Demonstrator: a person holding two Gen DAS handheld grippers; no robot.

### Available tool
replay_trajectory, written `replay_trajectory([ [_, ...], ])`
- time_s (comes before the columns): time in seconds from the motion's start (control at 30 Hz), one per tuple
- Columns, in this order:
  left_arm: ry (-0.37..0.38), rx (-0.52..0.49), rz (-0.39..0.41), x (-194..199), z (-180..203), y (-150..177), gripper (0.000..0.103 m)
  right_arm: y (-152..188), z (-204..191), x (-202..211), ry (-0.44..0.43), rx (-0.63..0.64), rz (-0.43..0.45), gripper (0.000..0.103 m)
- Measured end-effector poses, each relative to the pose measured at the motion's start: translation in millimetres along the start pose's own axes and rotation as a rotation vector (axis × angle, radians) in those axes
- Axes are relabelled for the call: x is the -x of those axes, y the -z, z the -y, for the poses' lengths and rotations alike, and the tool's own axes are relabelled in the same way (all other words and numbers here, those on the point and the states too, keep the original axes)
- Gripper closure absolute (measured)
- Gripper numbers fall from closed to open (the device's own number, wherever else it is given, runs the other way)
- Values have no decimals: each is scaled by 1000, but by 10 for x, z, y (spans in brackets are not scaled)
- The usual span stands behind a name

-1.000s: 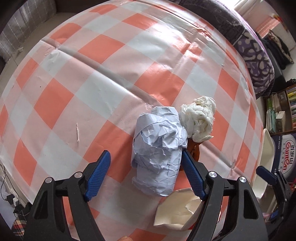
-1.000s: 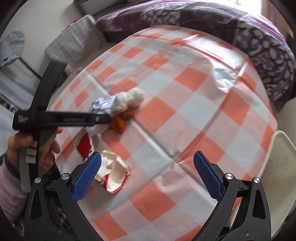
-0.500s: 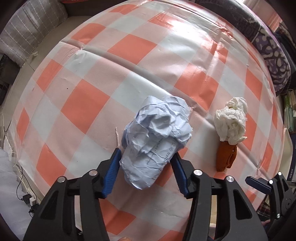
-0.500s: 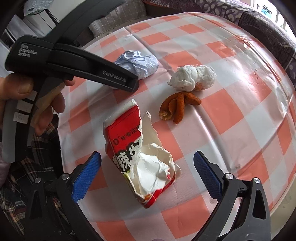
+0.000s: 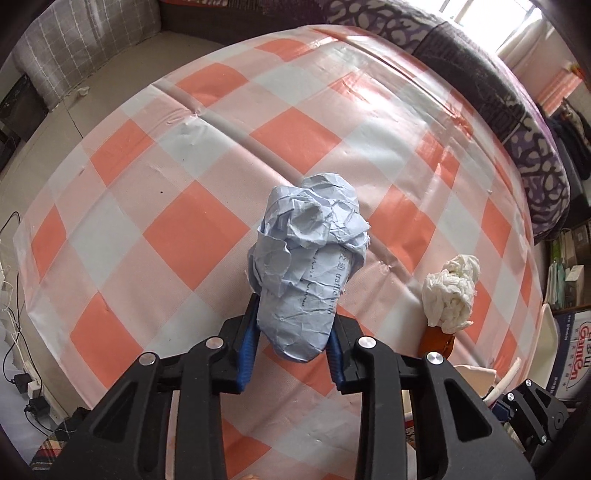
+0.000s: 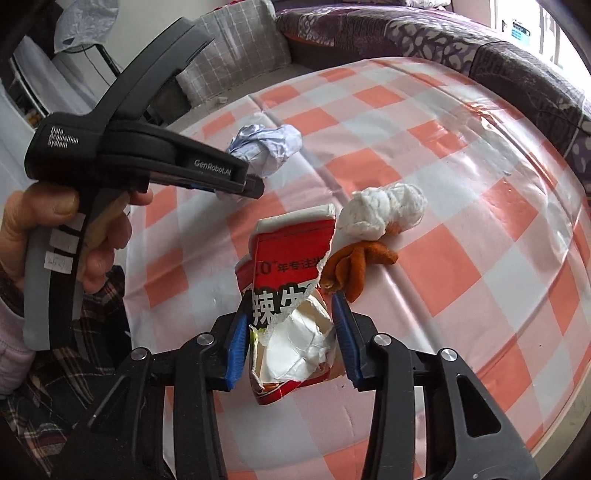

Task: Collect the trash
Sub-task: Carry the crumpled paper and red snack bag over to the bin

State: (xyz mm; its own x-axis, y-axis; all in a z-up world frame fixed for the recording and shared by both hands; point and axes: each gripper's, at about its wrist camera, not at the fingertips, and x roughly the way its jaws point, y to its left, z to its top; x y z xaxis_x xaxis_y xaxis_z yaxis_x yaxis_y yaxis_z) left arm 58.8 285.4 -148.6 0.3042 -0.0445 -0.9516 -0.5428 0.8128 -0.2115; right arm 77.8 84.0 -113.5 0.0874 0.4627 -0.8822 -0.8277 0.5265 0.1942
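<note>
Left gripper (image 5: 293, 343), seen from its own wrist camera, has its blue pads pressed against both sides of the crumpled blue paper (image 5: 310, 266), which we judge lifted off the orange-checked tablecloth (image 5: 192, 229), while the white tissue wad (image 5: 452, 295) and the orange peel (image 5: 436, 339) under it lie off to the right. From the right wrist camera, our right gripper (image 6: 291, 338) is clamped on the torn red-and-white wrapper (image 6: 288, 295), so we count two pieces picked up and the tissue and peel left, with no bin visible and a purple patterned sofa (image 6: 424, 33) behind the table.
</note>
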Motion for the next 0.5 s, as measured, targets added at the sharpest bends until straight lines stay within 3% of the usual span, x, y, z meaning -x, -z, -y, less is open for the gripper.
replay_trajectory([
  [0.2, -1, 19, 113, 273, 12, 9, 71, -53, 137, 247, 51, -83, 127, 64],
  [0.5, -41, -14, 300, 608, 352, -21, 71, -98, 455, 686, 159, -229, 331, 64],
])
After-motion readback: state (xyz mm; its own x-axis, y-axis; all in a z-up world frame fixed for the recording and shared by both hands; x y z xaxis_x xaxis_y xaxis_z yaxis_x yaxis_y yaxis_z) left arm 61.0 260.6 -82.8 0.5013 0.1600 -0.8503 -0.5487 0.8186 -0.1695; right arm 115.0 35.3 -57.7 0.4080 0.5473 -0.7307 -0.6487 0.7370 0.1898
